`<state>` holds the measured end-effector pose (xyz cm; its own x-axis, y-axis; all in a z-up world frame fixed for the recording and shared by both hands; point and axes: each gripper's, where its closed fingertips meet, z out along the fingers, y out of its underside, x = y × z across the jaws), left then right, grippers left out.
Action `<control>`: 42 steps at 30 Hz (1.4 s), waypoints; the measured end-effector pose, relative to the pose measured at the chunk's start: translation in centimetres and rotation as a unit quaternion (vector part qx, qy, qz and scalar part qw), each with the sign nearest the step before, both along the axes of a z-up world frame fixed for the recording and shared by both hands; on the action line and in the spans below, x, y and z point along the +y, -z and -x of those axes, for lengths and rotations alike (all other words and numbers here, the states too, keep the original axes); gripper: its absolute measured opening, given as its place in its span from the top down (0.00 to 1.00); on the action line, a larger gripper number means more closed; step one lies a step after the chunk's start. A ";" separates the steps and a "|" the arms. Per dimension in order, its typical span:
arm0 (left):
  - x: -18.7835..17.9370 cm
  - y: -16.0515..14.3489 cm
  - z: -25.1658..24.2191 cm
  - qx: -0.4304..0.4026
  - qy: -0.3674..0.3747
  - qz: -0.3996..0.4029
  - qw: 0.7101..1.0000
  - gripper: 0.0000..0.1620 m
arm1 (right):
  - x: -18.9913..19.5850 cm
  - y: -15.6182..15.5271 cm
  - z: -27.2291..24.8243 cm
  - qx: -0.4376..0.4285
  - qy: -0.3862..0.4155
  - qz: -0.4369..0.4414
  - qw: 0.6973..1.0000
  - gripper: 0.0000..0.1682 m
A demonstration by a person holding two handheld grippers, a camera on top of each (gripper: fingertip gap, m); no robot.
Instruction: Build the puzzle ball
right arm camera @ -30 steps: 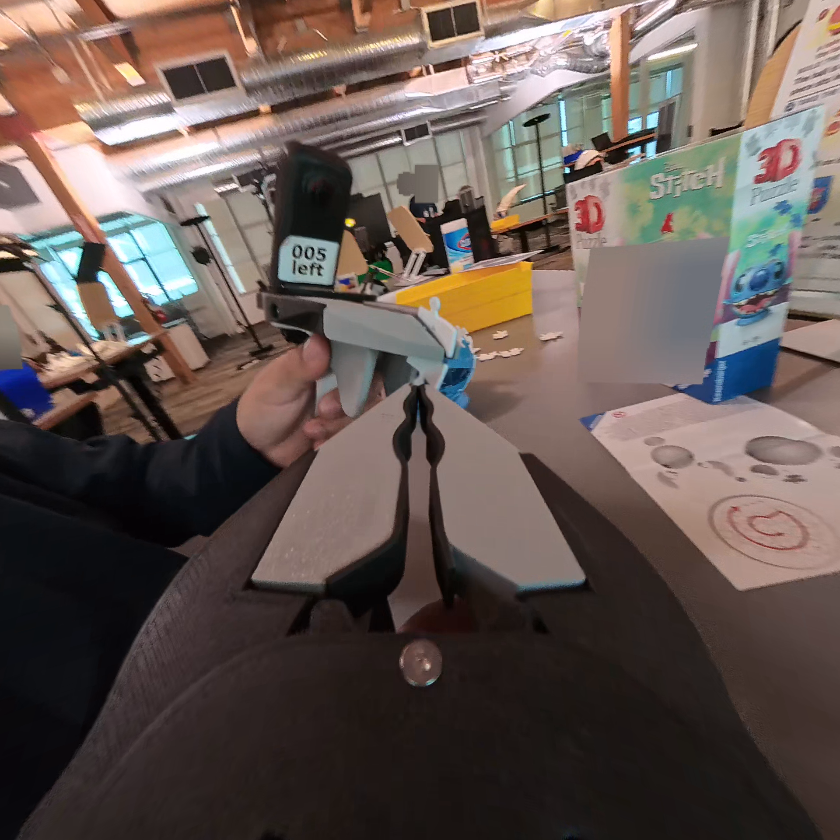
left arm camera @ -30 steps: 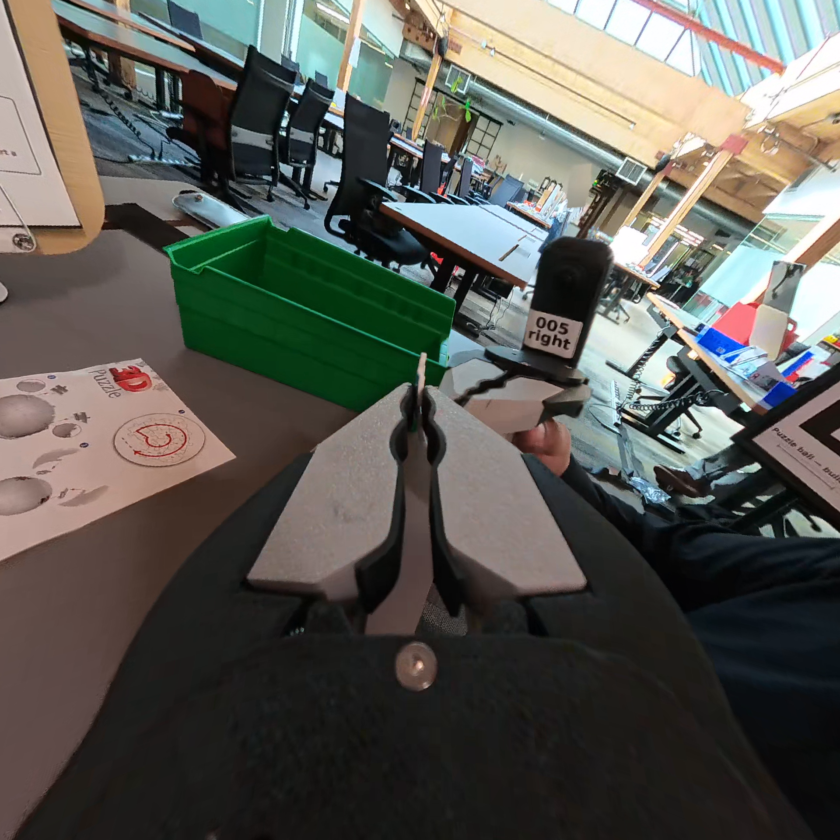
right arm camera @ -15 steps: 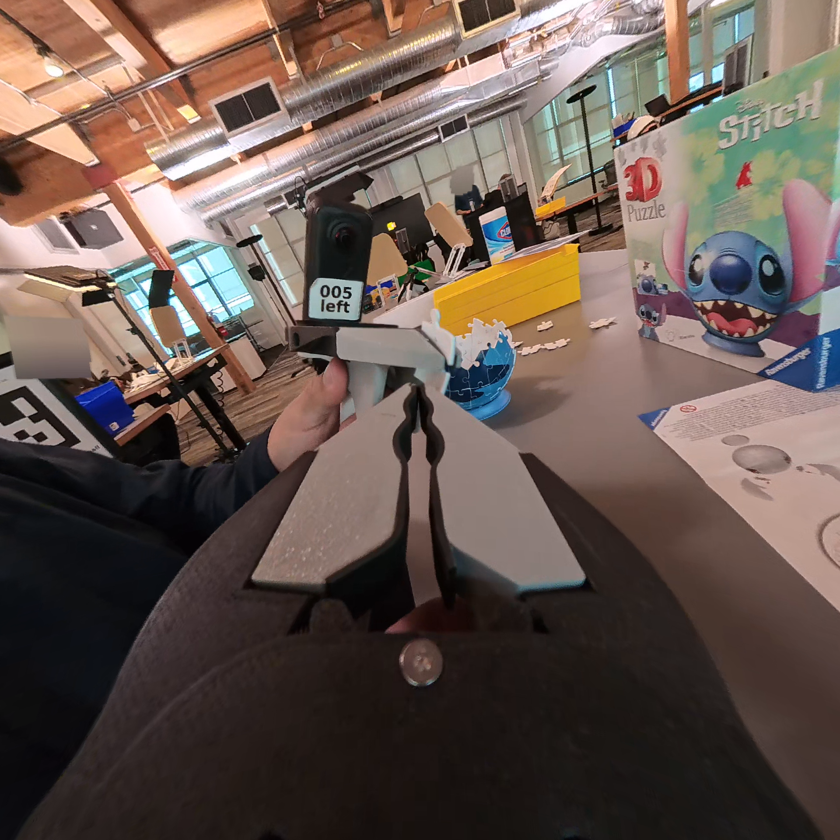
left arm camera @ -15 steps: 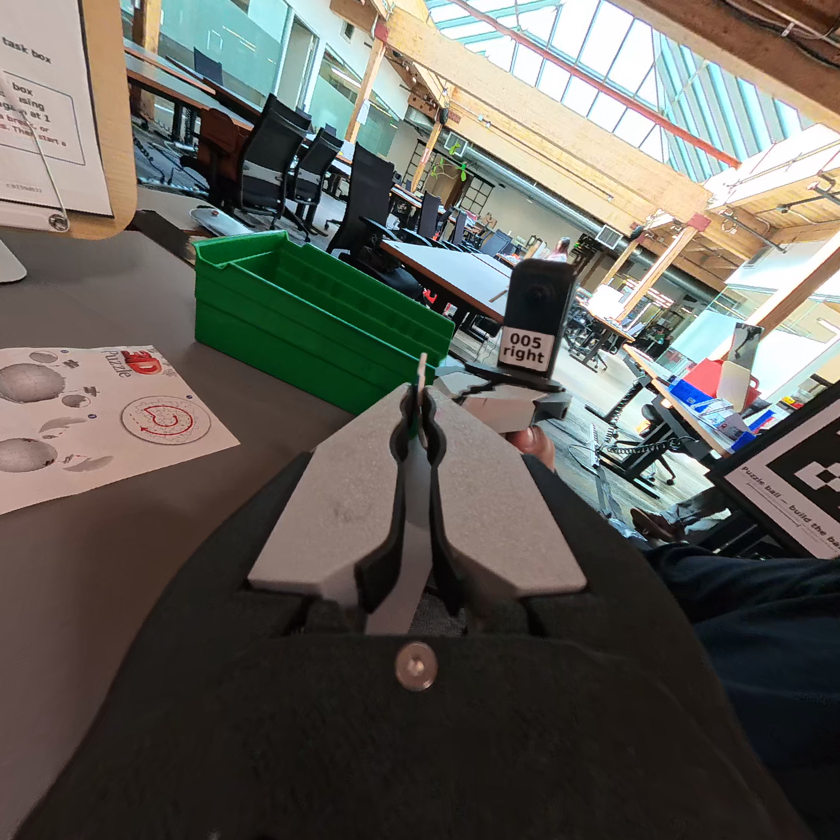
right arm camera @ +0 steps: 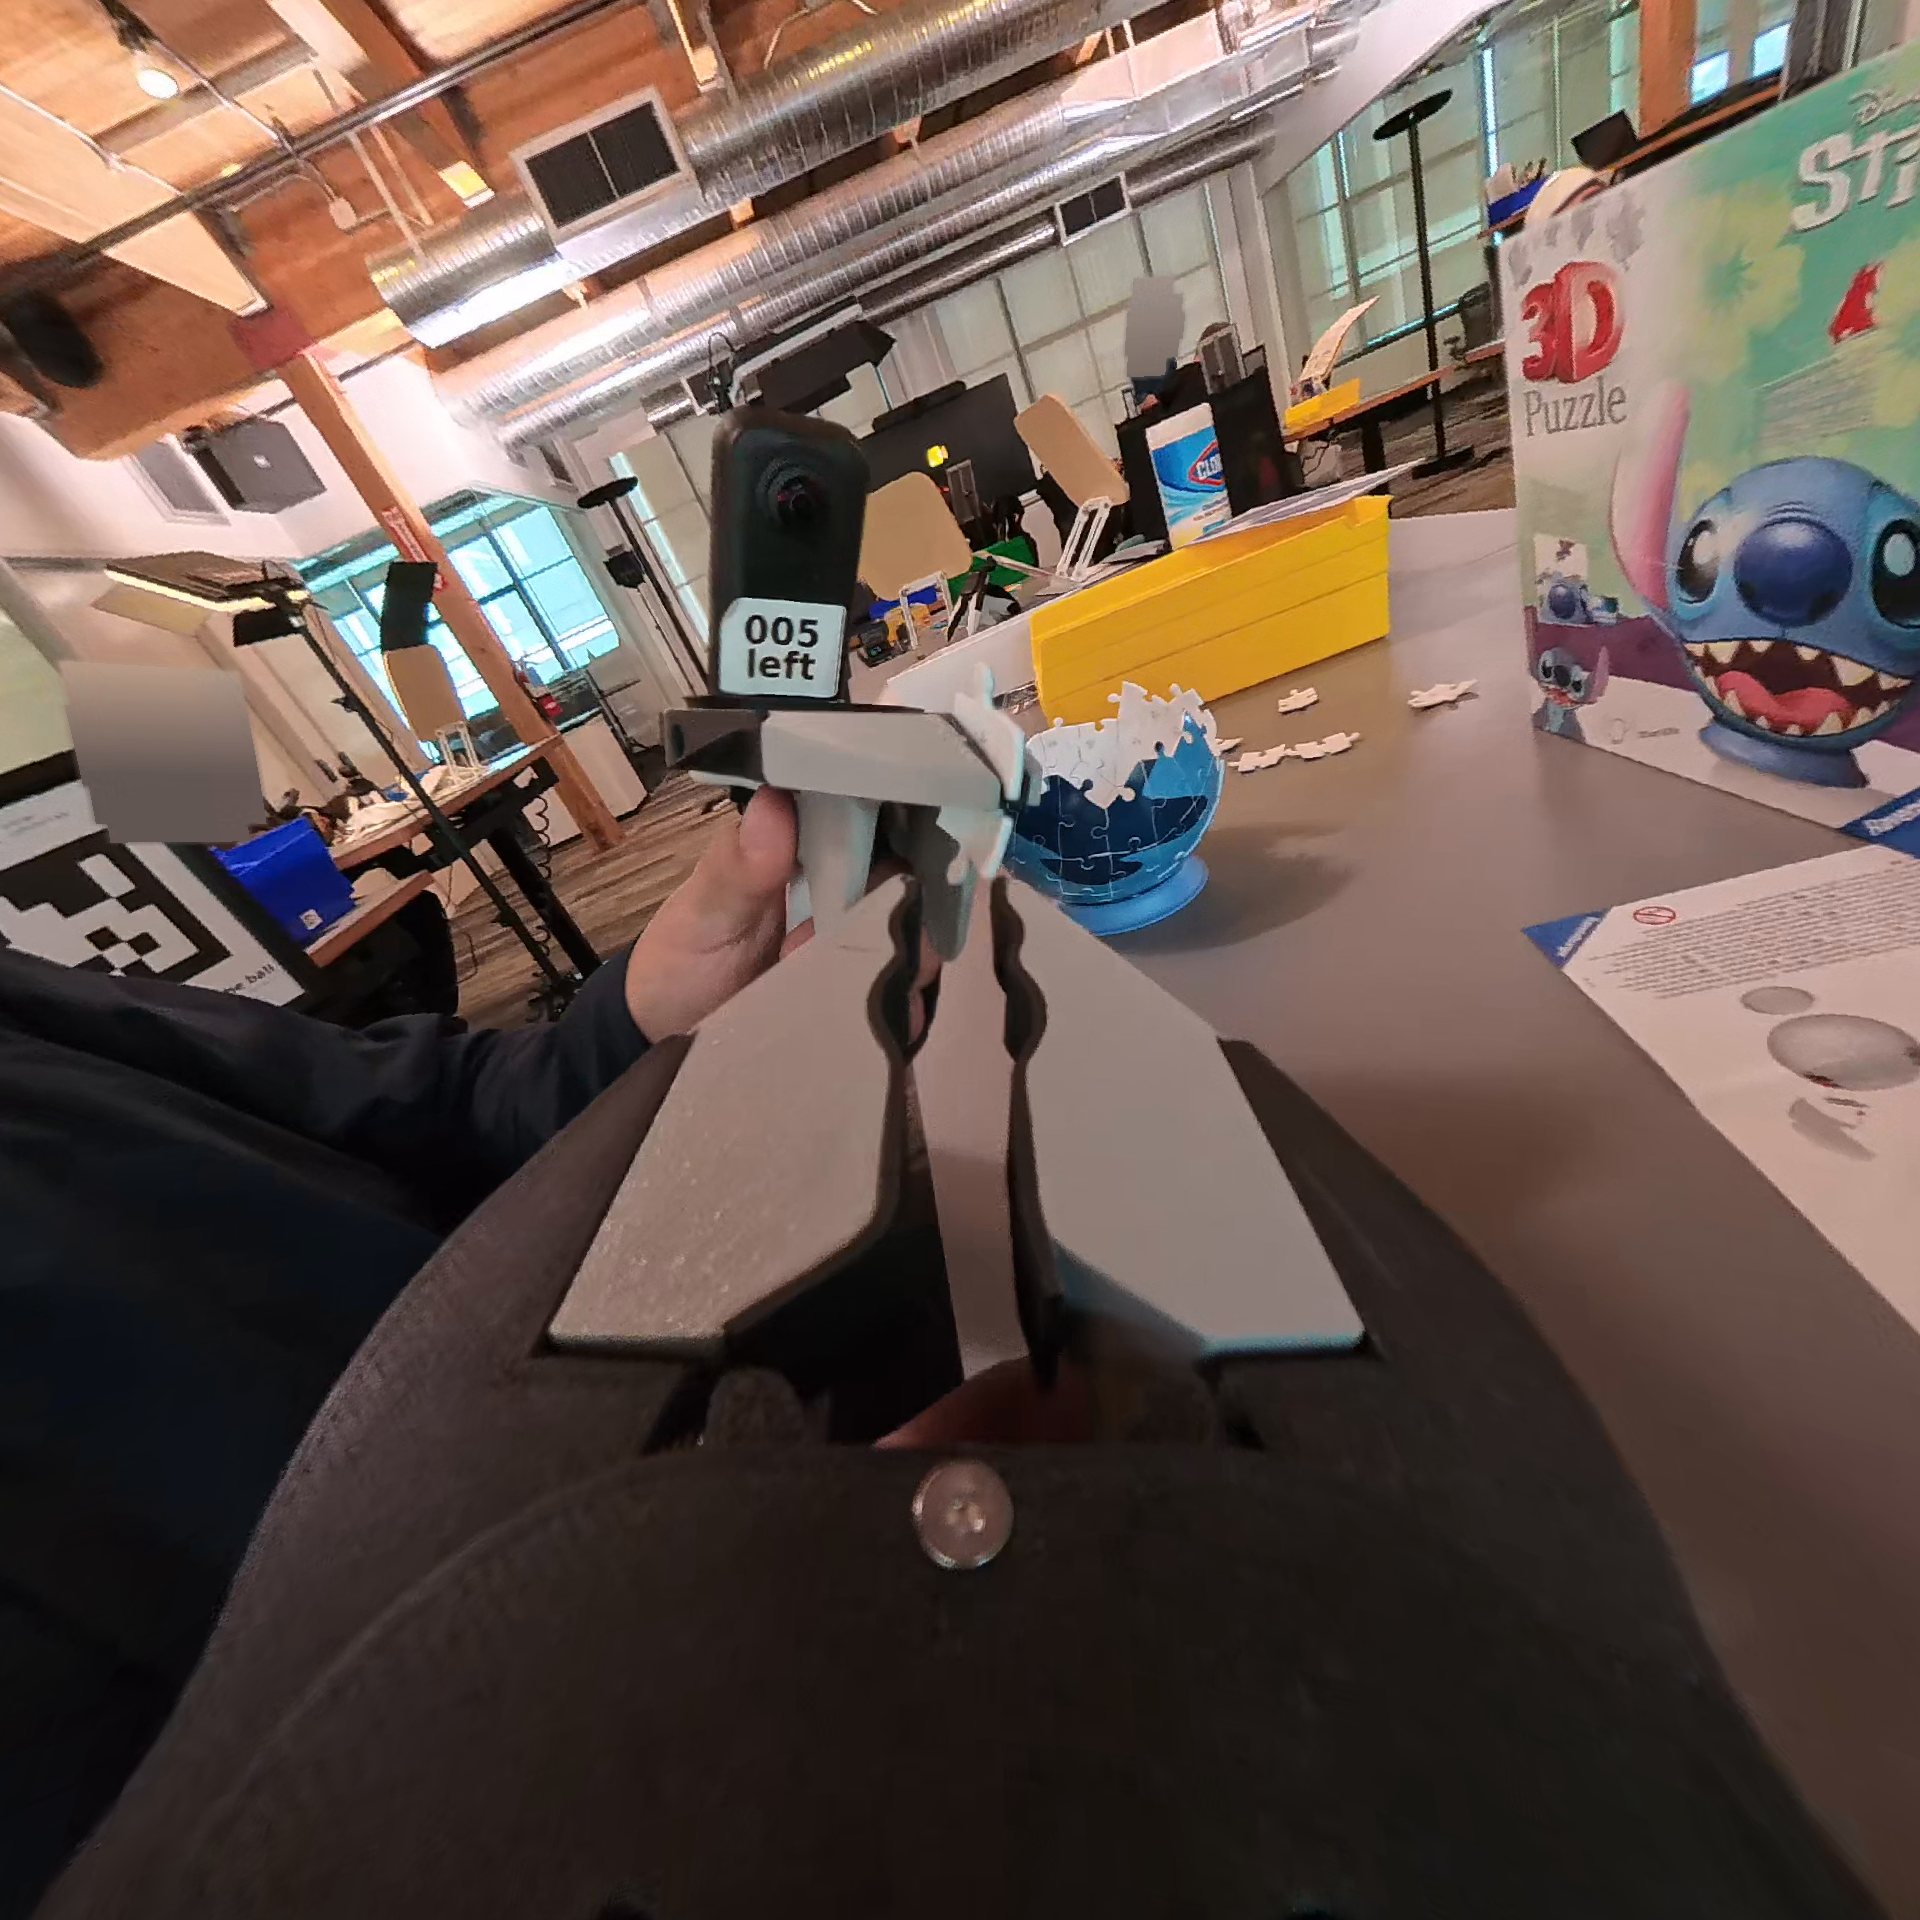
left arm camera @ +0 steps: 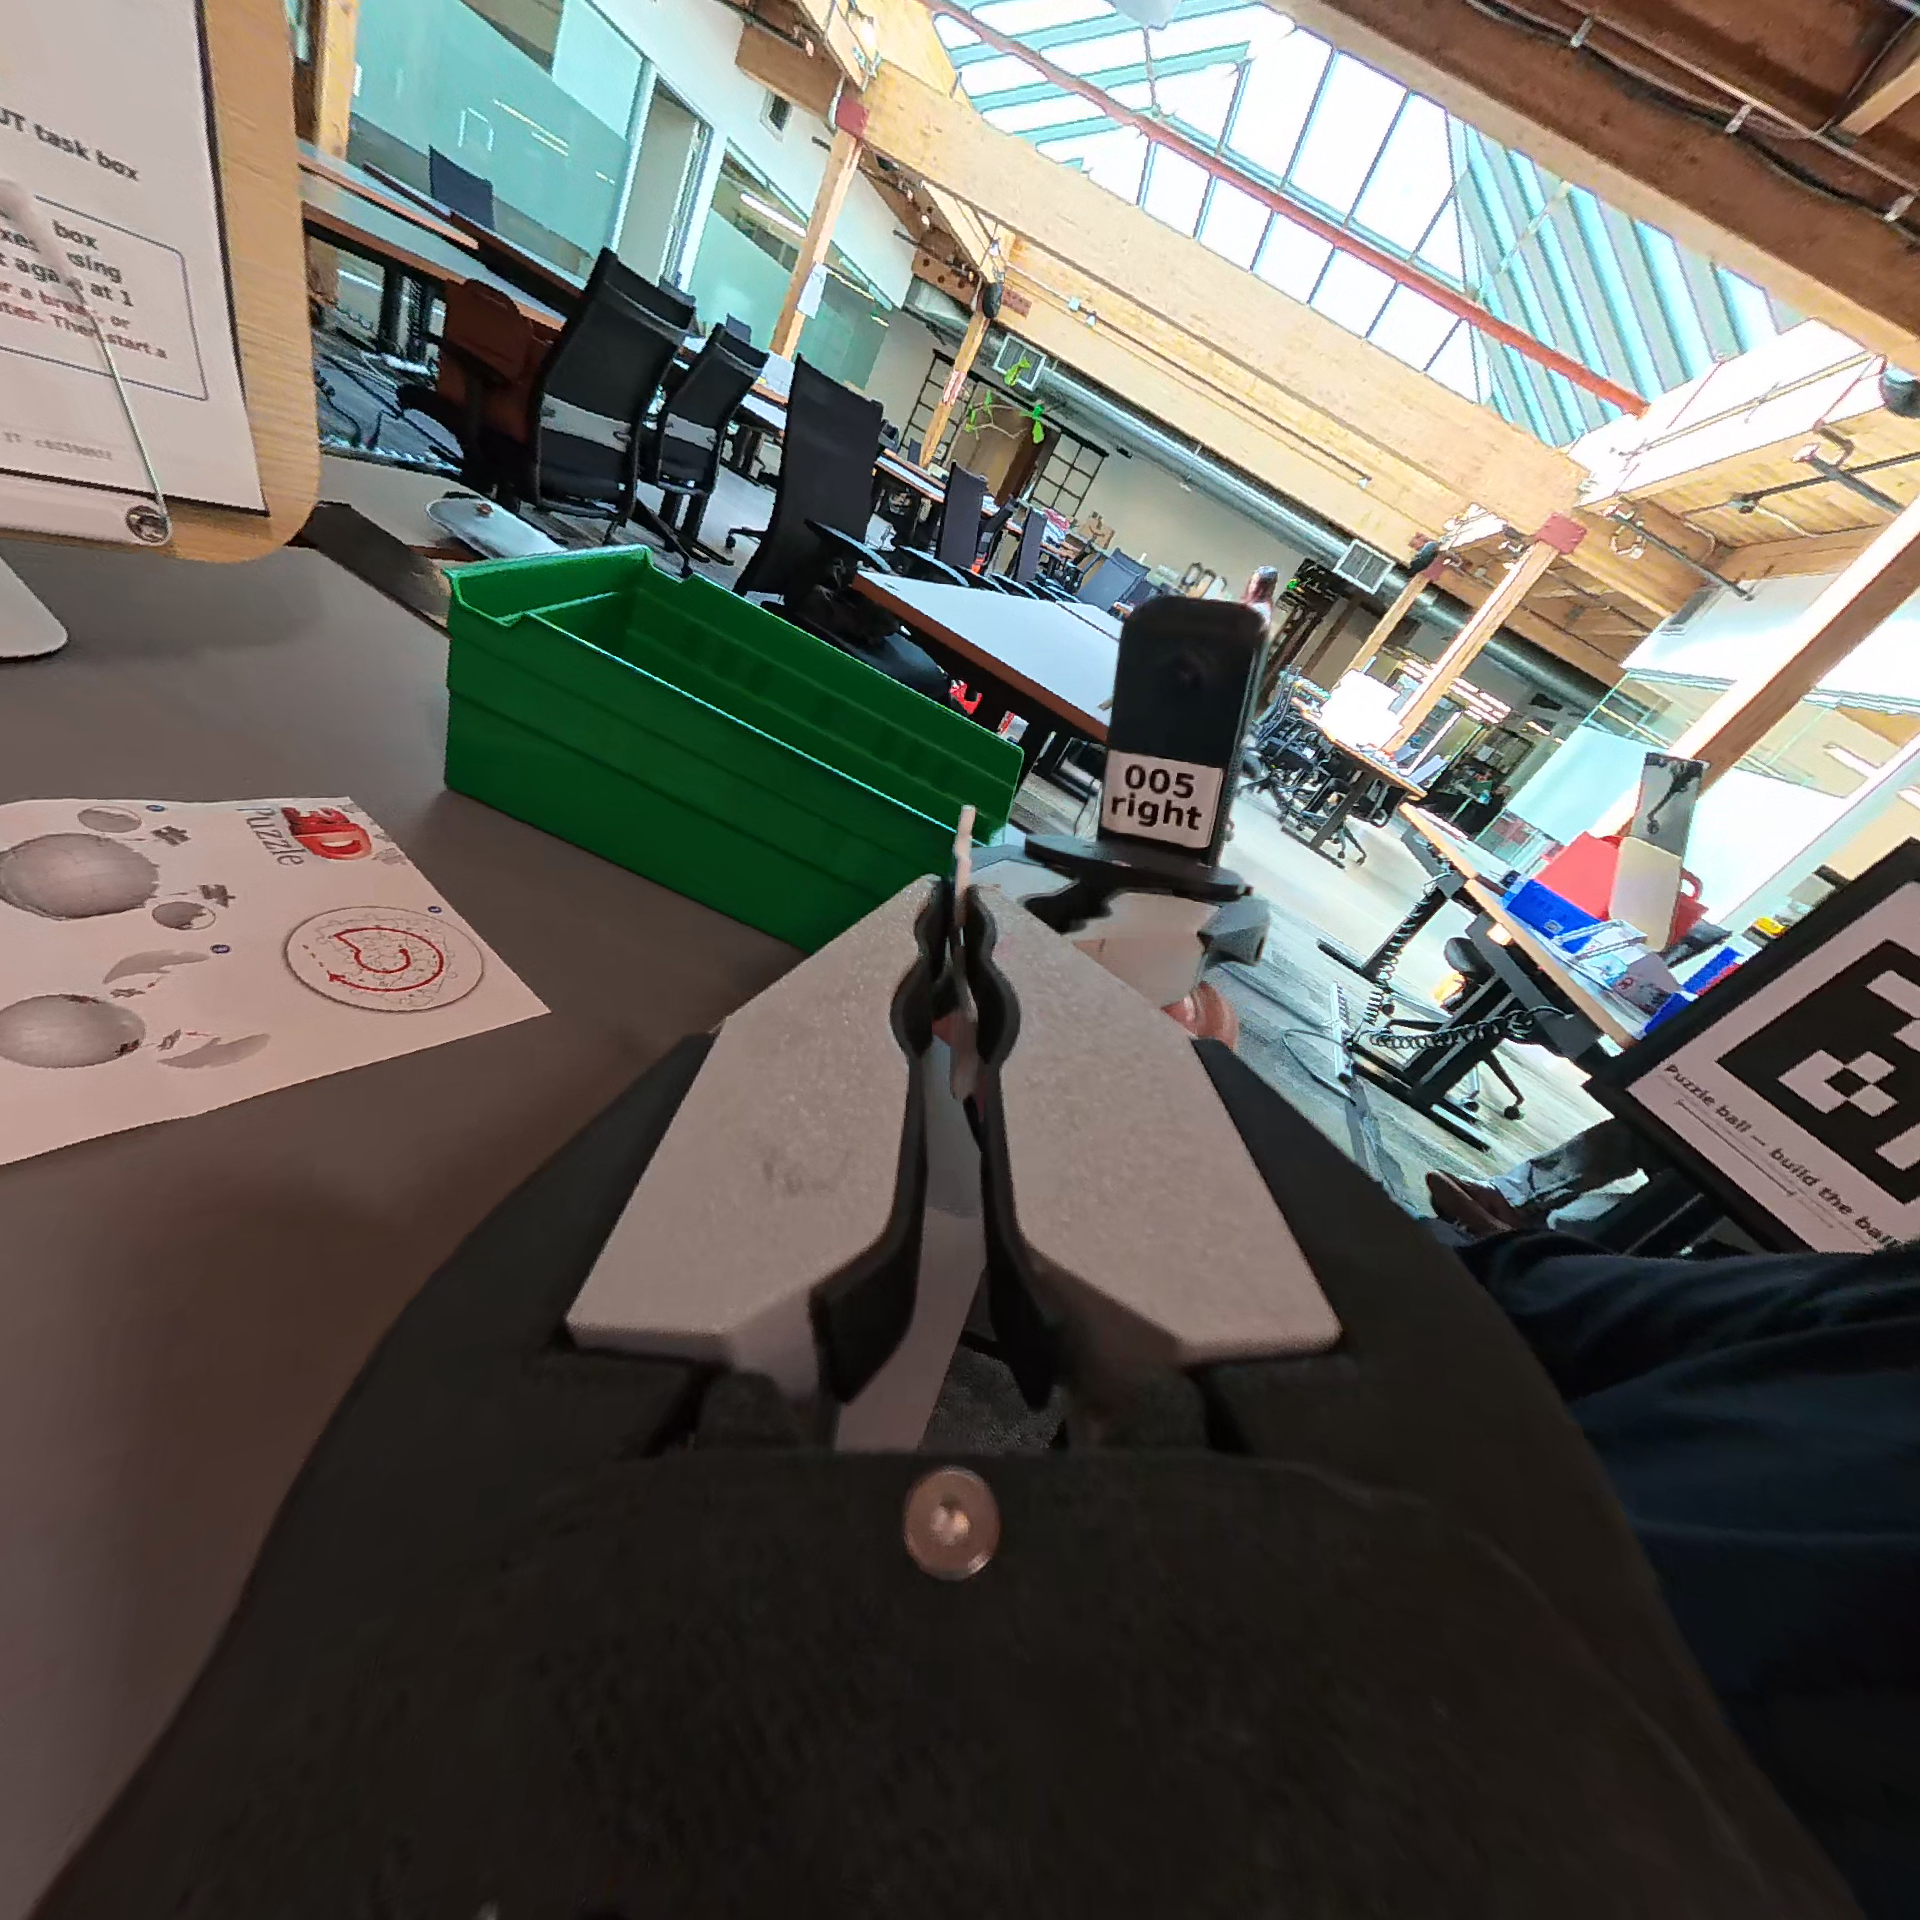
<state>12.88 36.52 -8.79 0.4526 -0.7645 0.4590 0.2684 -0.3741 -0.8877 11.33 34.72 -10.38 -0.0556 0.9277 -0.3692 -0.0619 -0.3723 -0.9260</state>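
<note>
Instruction sheet [left arm camera: 208, 966]: flat on grey table [left arm camera: 208, 1299], far left in left wrist view.
Green bin [left arm camera: 717, 769]: at far table edge, right of sheet.
Left gripper [left arm camera: 961, 914]: clamped on white puzzle piece [left arm camera: 966, 842], held edge-on, tip protruding above fingertips. In right wrist view, raised off table at left, piece [right arm camera: 992, 727] at its tip.
Right gripper [right arm camera: 951, 935]: parted by a narrow gap, nothing between fingers; just beneath left gripper's tip.
Puzzle ball [right arm camera: 1127, 810]: half-built blue bowl with white jagged rim, on blue stand, mid-table, just right of held piece.
Loose pieces [right arm camera: 1299, 743]: scattered beyond ball.
Yellow bin [right arm camera: 1216, 613]: far side.
Puzzle box [right arm camera: 1714, 540]: upright, far right.
</note>
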 end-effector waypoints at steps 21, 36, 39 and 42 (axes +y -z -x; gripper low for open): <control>-1.4 0.1 0.7 -0.016 0.019 -0.010 1.000 0.99 | -0.3 -0.1 0.2 0.028 -0.029 0.009 0.999 1.00; -3.2 2.9 1.5 0.109 0.079 0.027 0.991 0.88 | -0.7 2.7 -0.7 -0.242 -0.097 -0.096 0.961 1.00; -3.5 3.8 1.2 0.133 0.100 0.042 0.985 0.87 | -1.1 3.4 -0.8 -0.299 -0.123 -0.114 0.939 1.00; -4.0 4.6 0.8 0.164 0.119 0.043 0.978 0.88 | -1.0 3.9 -0.6 -0.354 -0.134 -0.134 0.916 1.00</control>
<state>12.12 32.52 -13.42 0.4006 -0.8310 0.3861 -0.1300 -0.4686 -0.8738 11.95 33.68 -14.28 -0.1292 0.9782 -0.1625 0.6502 -0.0402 -0.7587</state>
